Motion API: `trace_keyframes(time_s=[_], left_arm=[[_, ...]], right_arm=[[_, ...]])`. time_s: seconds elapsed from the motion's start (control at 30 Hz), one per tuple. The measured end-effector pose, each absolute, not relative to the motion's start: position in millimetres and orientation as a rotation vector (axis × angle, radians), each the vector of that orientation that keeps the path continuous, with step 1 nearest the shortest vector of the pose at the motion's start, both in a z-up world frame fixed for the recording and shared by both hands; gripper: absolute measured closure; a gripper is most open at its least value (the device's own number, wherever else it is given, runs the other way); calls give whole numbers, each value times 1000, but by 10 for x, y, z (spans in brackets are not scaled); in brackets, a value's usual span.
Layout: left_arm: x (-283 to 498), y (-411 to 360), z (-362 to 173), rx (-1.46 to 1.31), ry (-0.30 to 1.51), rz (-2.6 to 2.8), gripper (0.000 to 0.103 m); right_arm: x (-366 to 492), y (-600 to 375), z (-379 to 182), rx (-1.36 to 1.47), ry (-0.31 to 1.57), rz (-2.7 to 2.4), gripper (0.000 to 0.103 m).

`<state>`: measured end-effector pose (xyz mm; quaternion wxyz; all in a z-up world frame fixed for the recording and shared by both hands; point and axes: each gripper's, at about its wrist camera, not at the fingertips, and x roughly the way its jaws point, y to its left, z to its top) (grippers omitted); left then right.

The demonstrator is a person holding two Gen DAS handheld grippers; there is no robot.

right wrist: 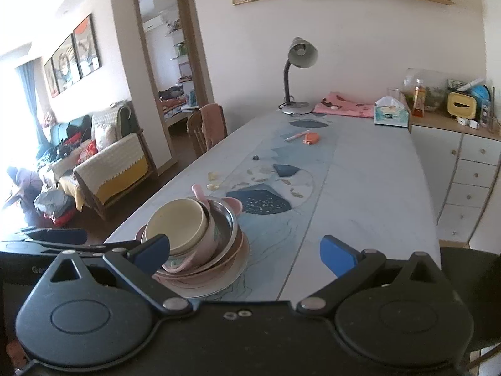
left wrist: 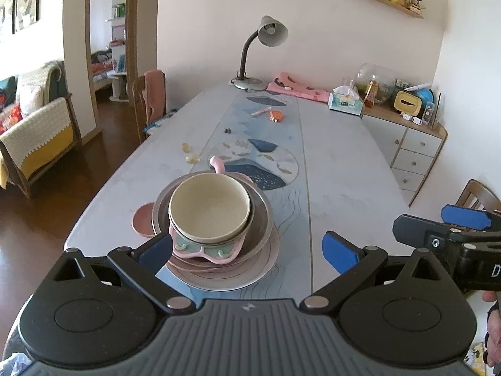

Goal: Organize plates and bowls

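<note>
A stack of dishes stands near the front of the grey table (left wrist: 344, 172). A cream bowl (left wrist: 209, 208) is on top, nested in a pink and green dish (left wrist: 206, 250). That sits in a grey metal bowl (left wrist: 261, 216) on pink plates (left wrist: 238, 275). A small pink dish (left wrist: 142, 219) lies at the stack's left. My left gripper (left wrist: 247, 249) is open, just short of the stack, with nothing held. My right gripper (right wrist: 245, 252) is open too, to the right of the cream bowl (right wrist: 175, 227) and the plates (right wrist: 216, 277). In the left wrist view it (left wrist: 438, 222) shows at the right edge.
A pink spoon handle (left wrist: 216, 164) pokes out behind the stack. Far back stand a desk lamp (left wrist: 269, 34), a pink cloth (left wrist: 297, 89) and a tissue box (left wrist: 344, 101). A pen (left wrist: 260, 112) and an orange item (left wrist: 276, 116) lie mid-table. A drawer cabinet (left wrist: 413, 147) stands right, a chair (left wrist: 147, 100) left.
</note>
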<state>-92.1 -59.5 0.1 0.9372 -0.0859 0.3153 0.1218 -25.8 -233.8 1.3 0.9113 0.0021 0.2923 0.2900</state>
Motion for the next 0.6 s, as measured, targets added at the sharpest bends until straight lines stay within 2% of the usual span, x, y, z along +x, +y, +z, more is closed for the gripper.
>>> trace_keyframes(time_s=[0.6], left_arm=[[-1025,-848,82,-164,626,262,1]], right_arm=[[-325,-2564,6,30,596,556,0]])
